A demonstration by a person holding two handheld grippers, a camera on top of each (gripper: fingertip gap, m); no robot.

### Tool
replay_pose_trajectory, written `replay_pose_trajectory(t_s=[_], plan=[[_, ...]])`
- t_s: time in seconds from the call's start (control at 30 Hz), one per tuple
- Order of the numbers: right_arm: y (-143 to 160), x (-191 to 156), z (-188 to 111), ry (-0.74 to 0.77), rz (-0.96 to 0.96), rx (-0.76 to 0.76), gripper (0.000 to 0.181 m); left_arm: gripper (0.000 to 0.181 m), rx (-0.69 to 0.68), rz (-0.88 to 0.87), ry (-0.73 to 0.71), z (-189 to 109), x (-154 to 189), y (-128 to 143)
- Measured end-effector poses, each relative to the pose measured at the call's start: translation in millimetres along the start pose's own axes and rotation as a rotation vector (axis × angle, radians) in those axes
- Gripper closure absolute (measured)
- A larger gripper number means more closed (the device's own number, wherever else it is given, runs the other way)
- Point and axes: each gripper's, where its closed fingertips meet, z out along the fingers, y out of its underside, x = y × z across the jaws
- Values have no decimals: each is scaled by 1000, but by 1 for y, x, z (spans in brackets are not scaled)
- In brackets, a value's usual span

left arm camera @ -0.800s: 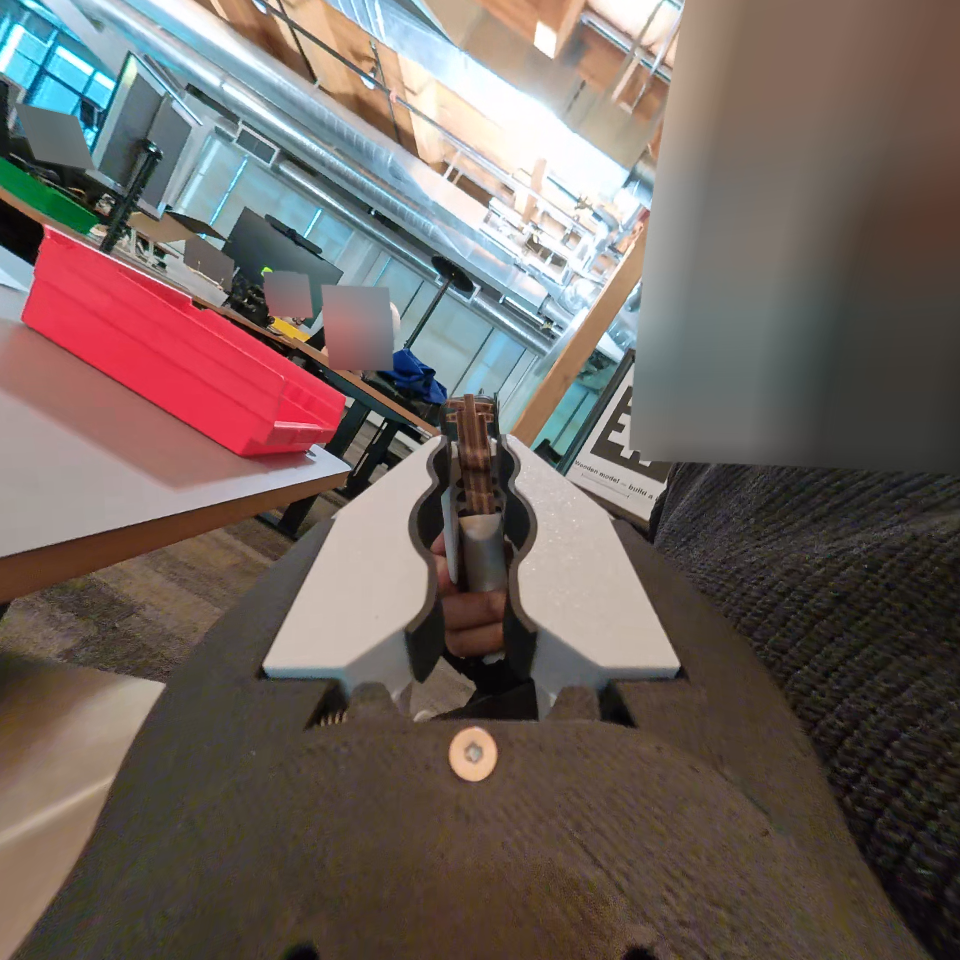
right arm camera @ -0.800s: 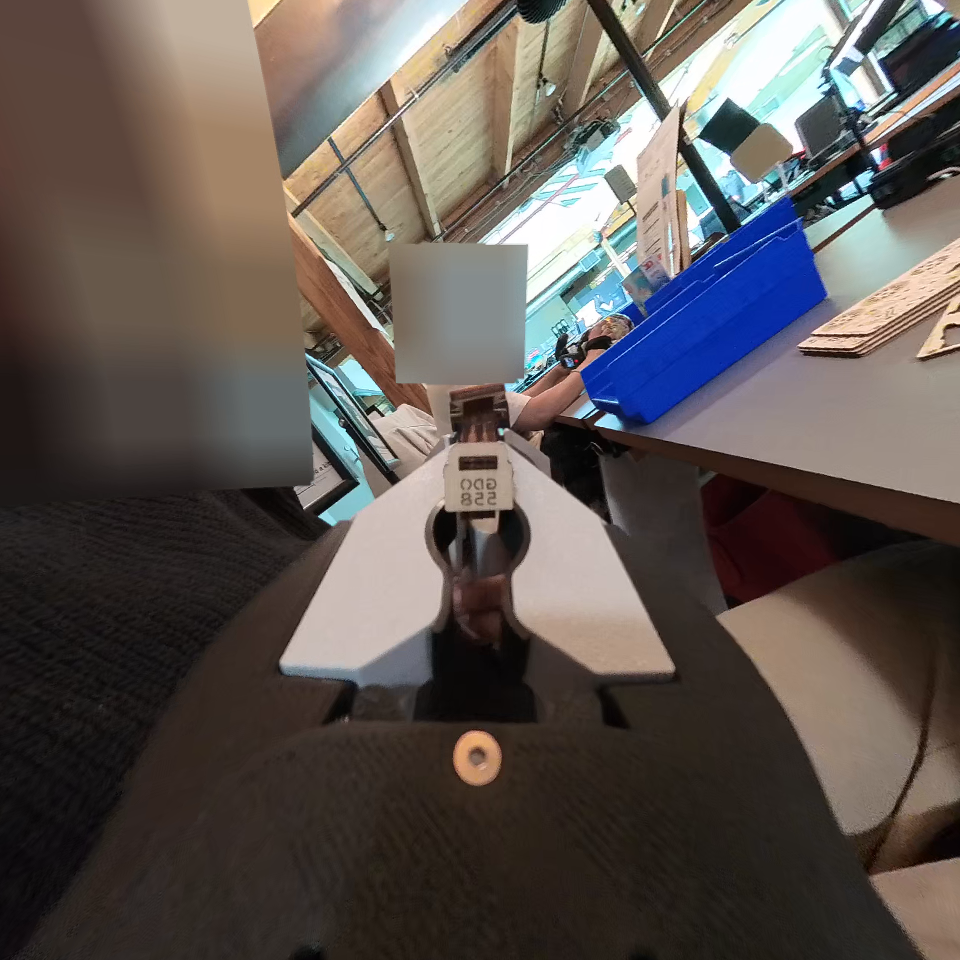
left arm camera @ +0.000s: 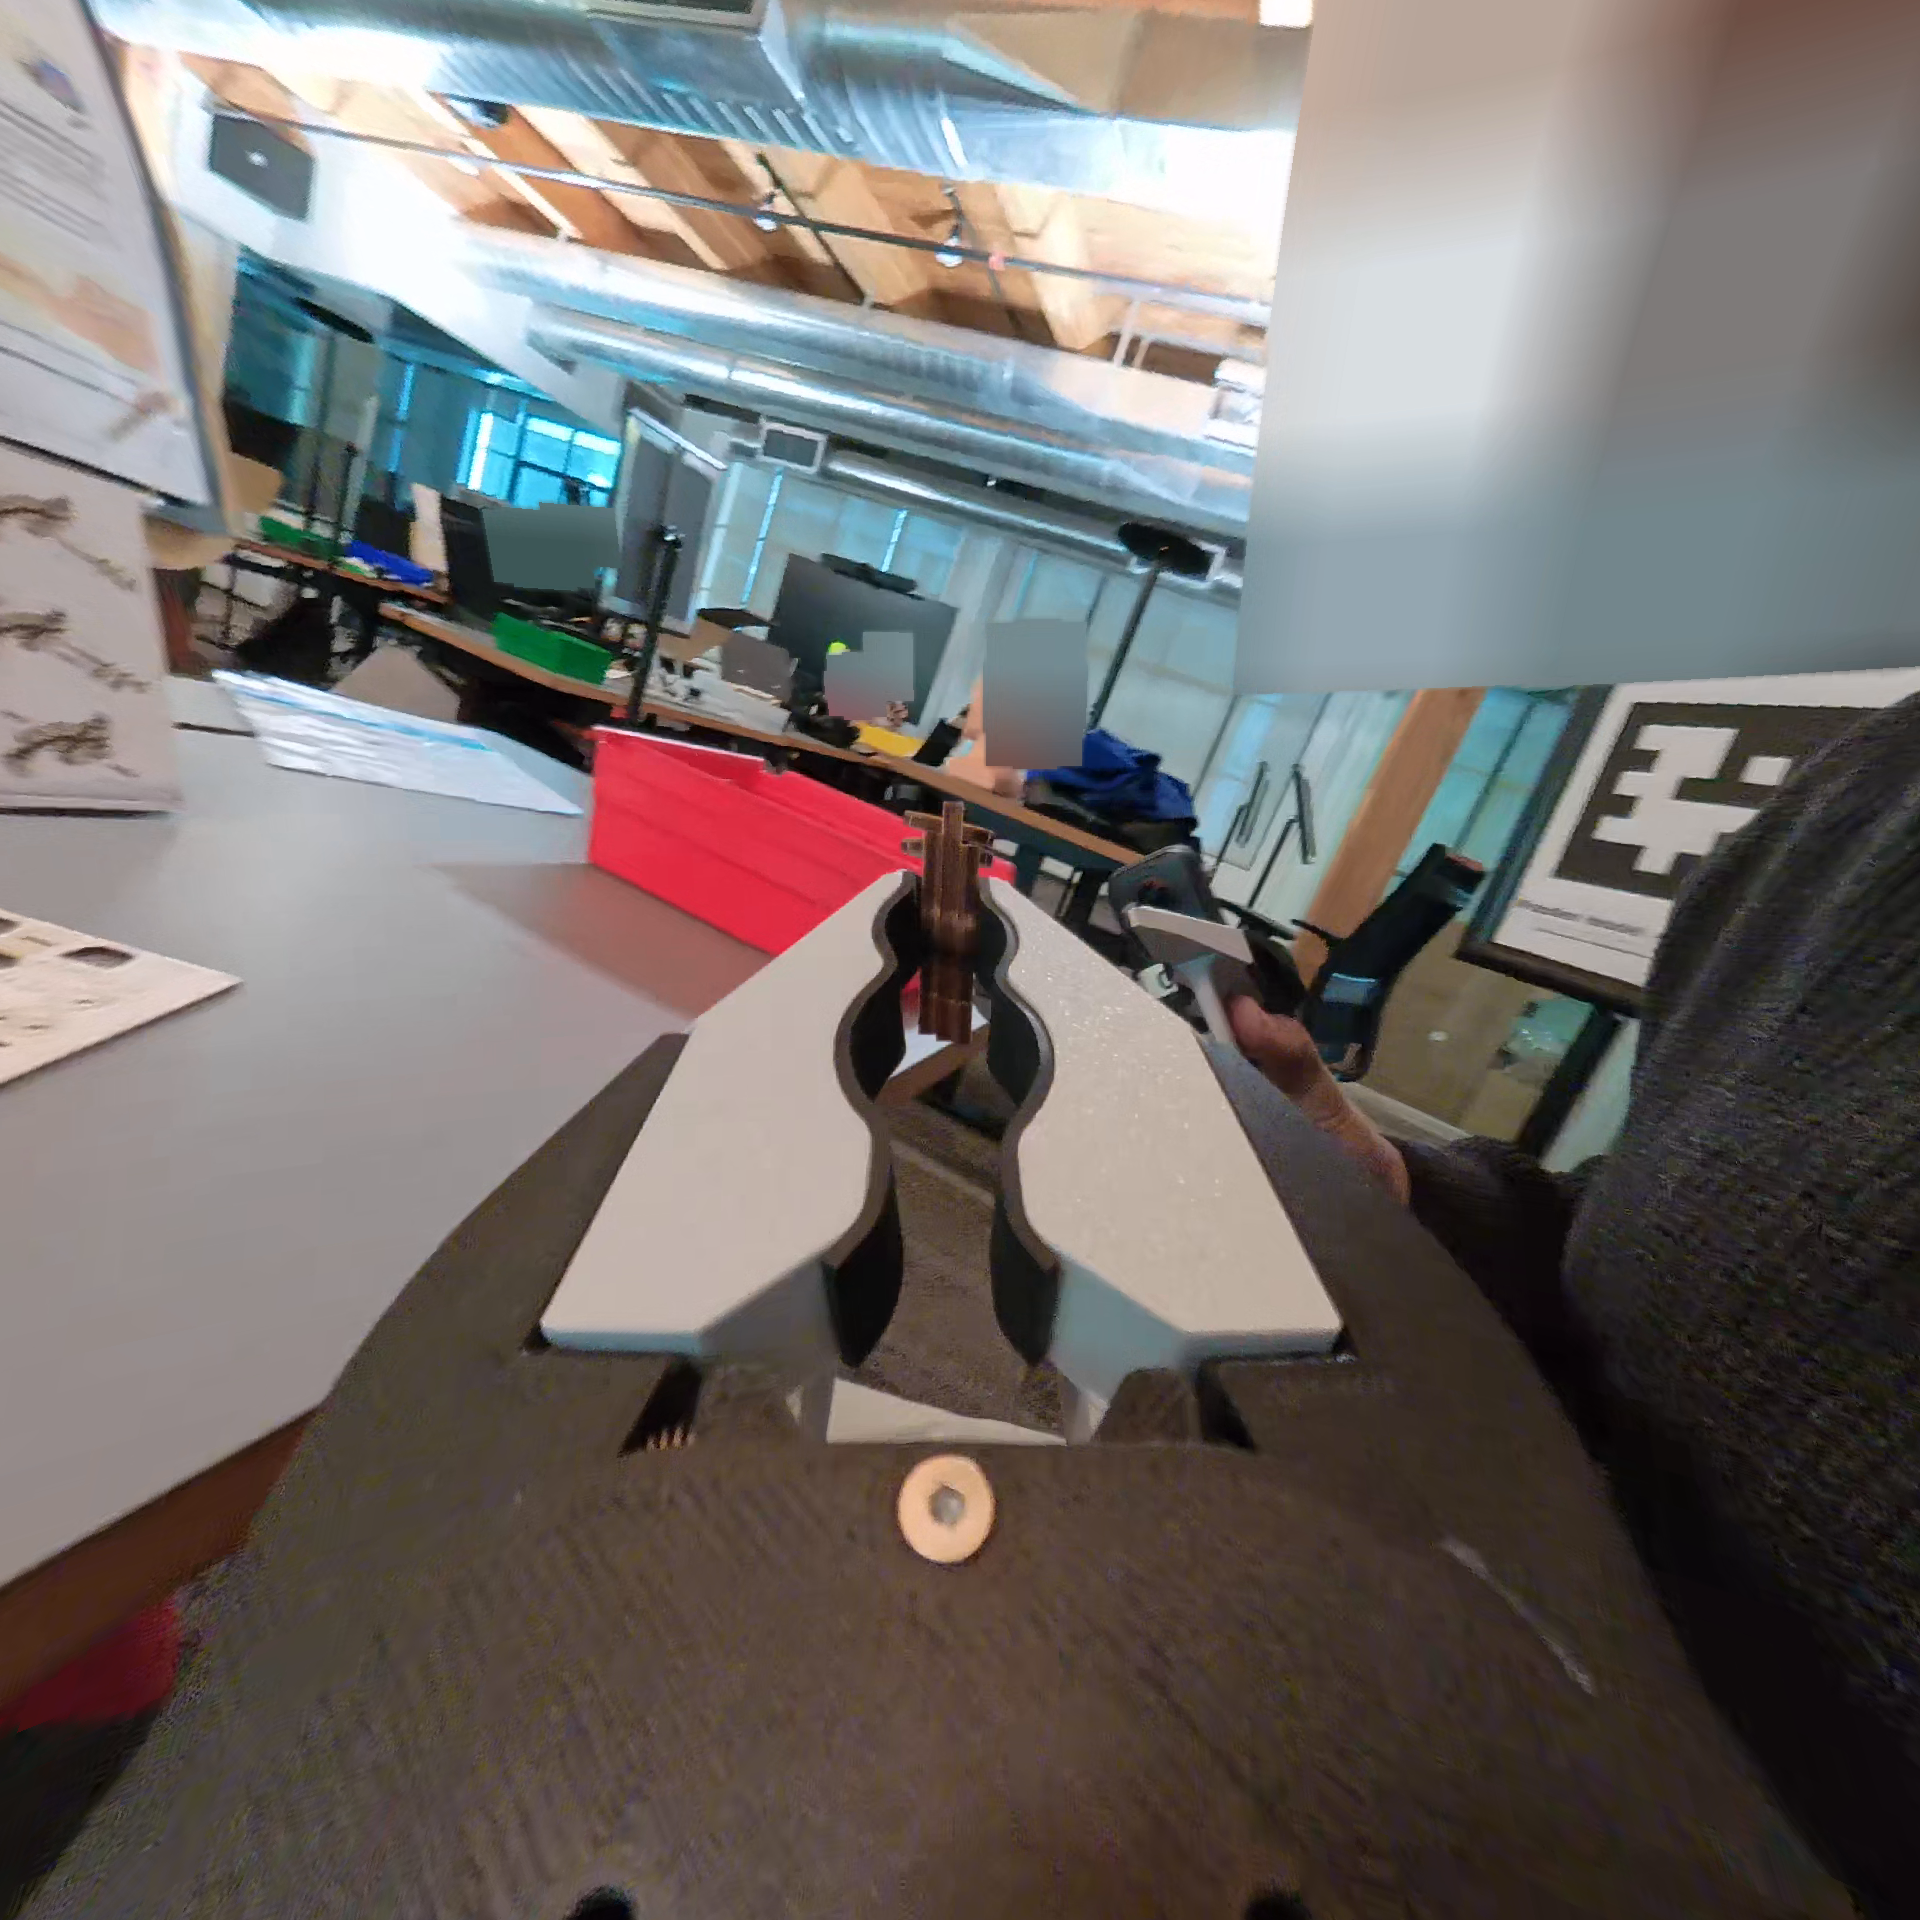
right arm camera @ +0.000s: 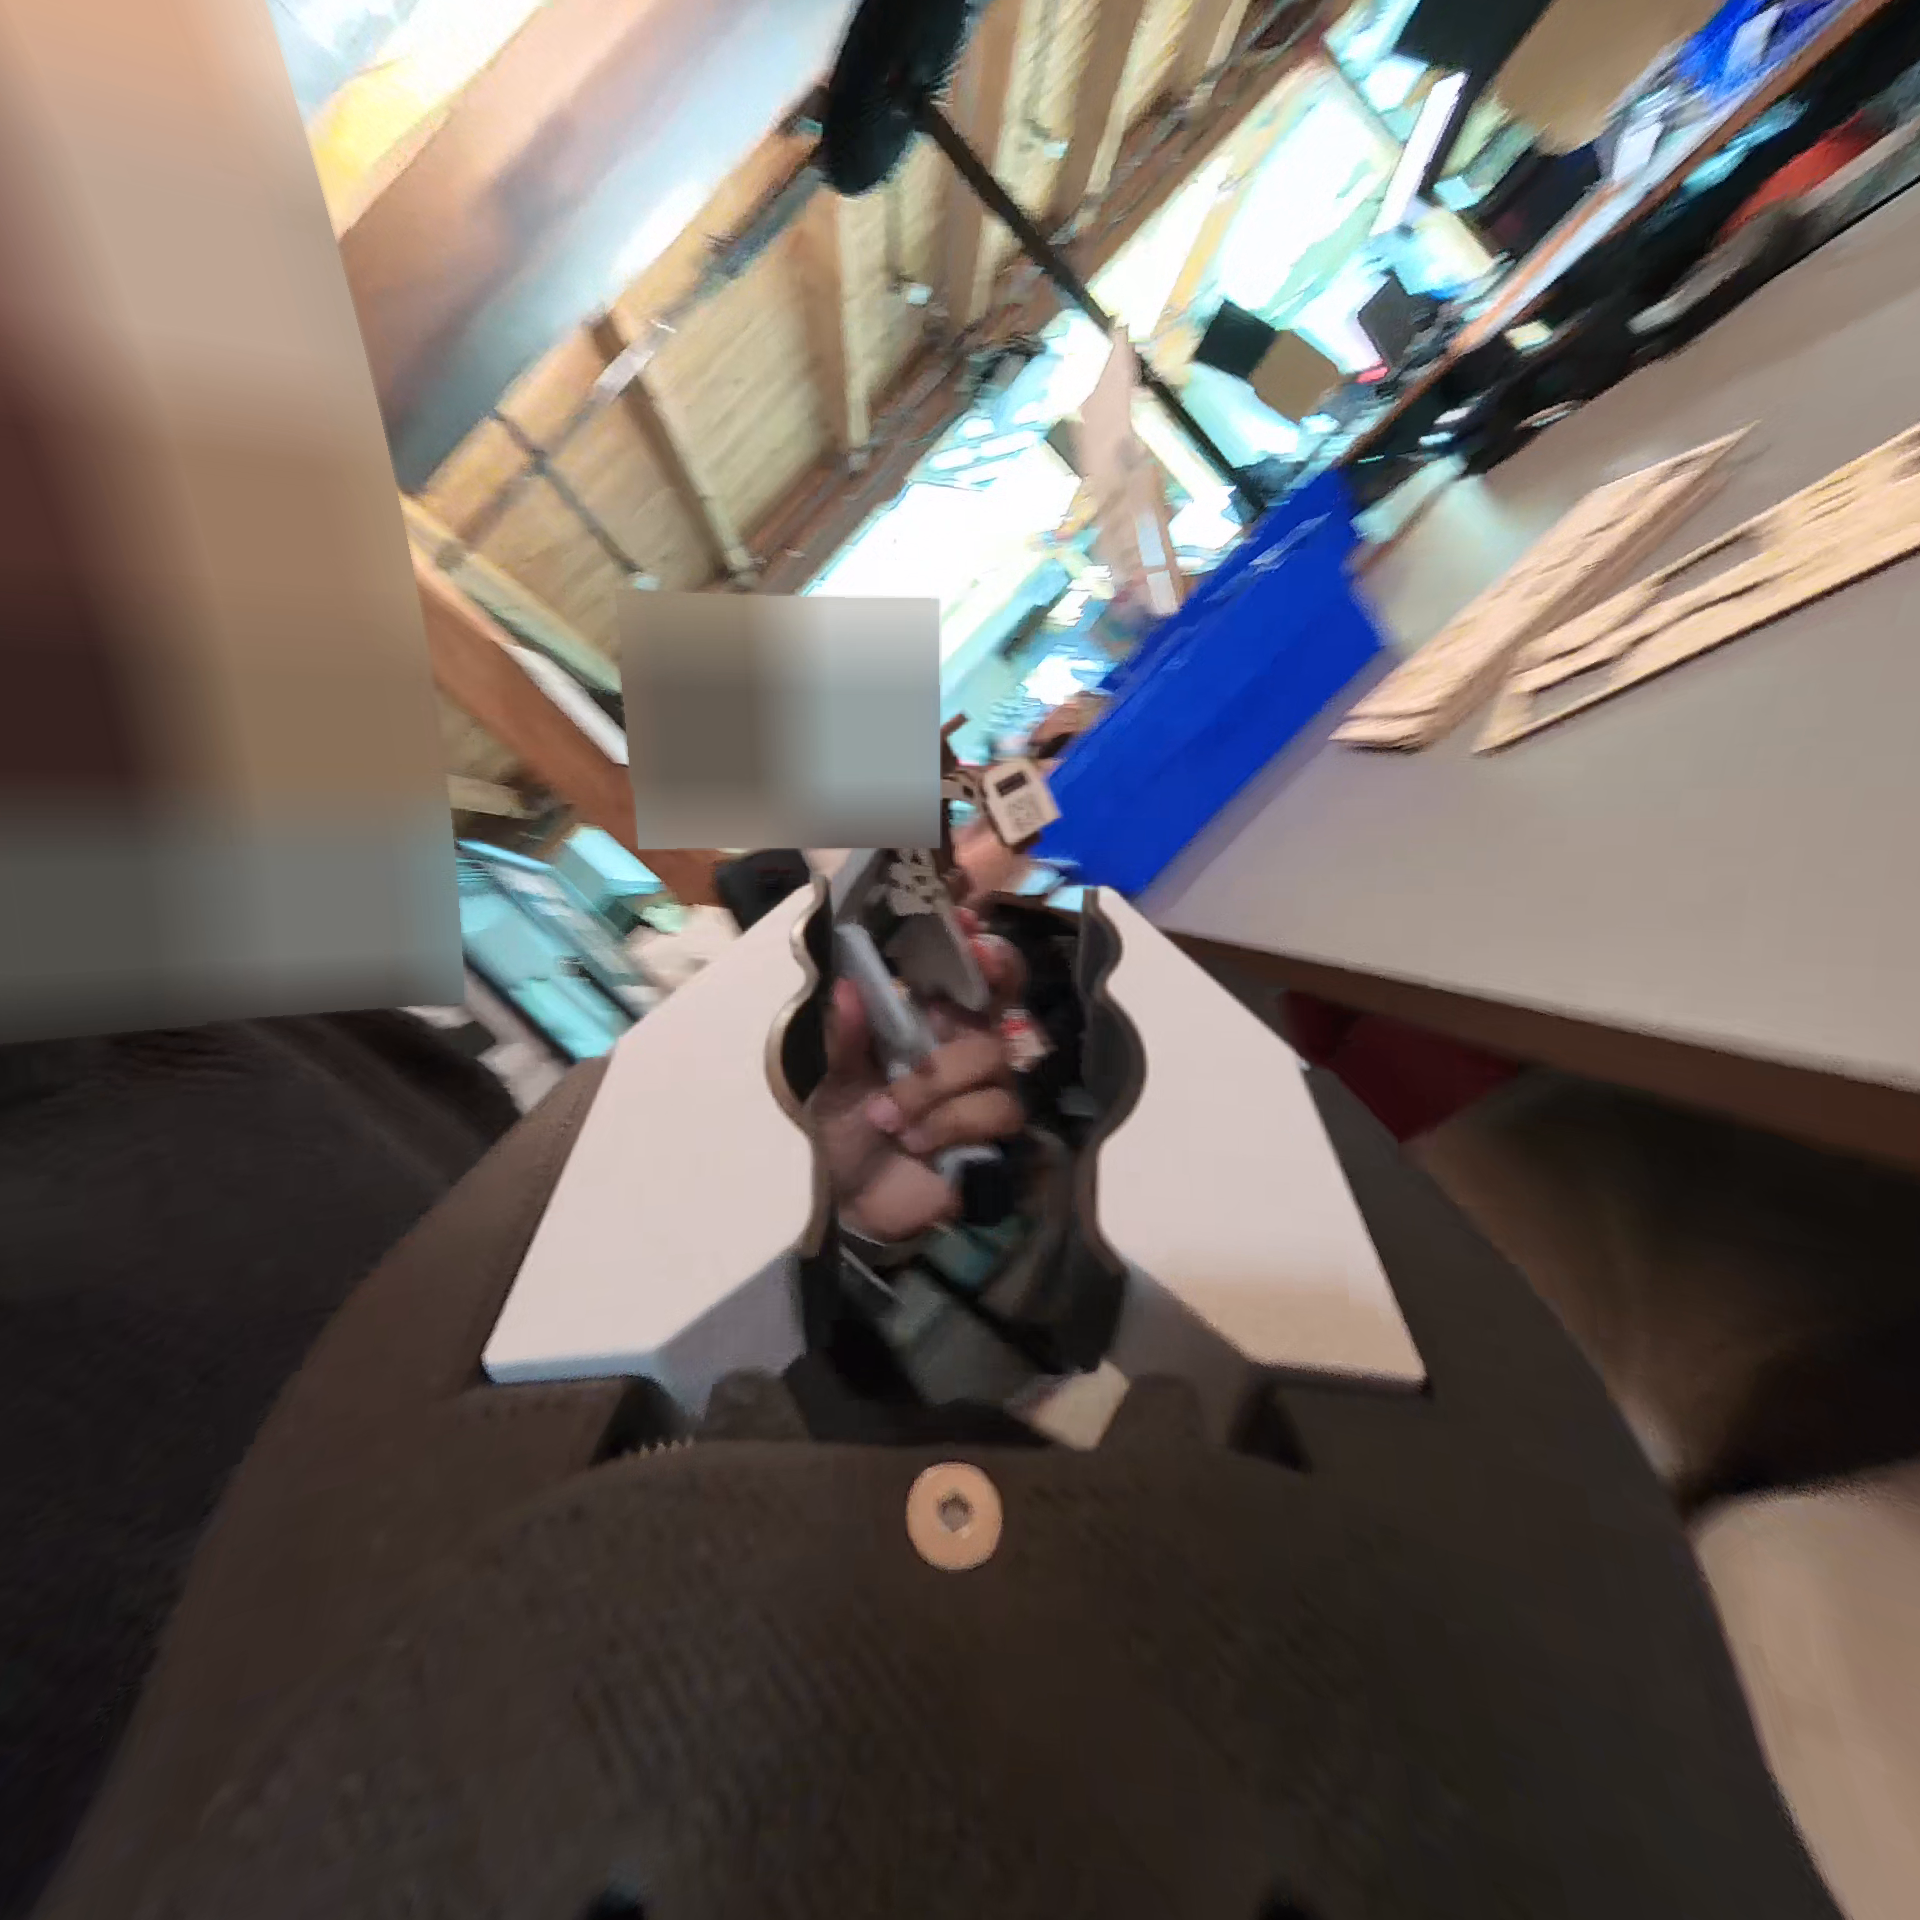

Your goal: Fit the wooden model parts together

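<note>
My left gripper is shut on a small brown wooden model part, which stands upright between the fingertips and sticks out above them. It is held in the air off the near edge of the grey table. My right gripper is open and empty, and its view is motion-blurred. The hand holding the left gripper shows in the gap between its fingers. The right gripper also shows in the left wrist view, to the right of the wooden part and apart from it.
A red bin sits on the table beyond the left gripper, with paper sheets and an instruction board at the left. In the right wrist view a blue bin and flat wooden sheets lie on the table.
The right gripper has opened, let go of the wooden part and pulled away. The left gripper kept the part and swung left toward the table.
</note>
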Motion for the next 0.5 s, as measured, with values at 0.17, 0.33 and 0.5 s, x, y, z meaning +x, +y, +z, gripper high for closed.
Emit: replay_pose_trajectory(t_s=[0.17, 0.33, 0.5], plan=[[-32, 56, 15, 133, -103, -26, 132, 174, -25, -31, -64, 14, -66, -9], [-68, 101, 66, 106, -157, -36, 135, 174, -96, 63, -58, 41, -122, -8], [-78, 143, 90, 114, -217, -92, 135, 174, -168, 163, -65, 54, -158, 3]])
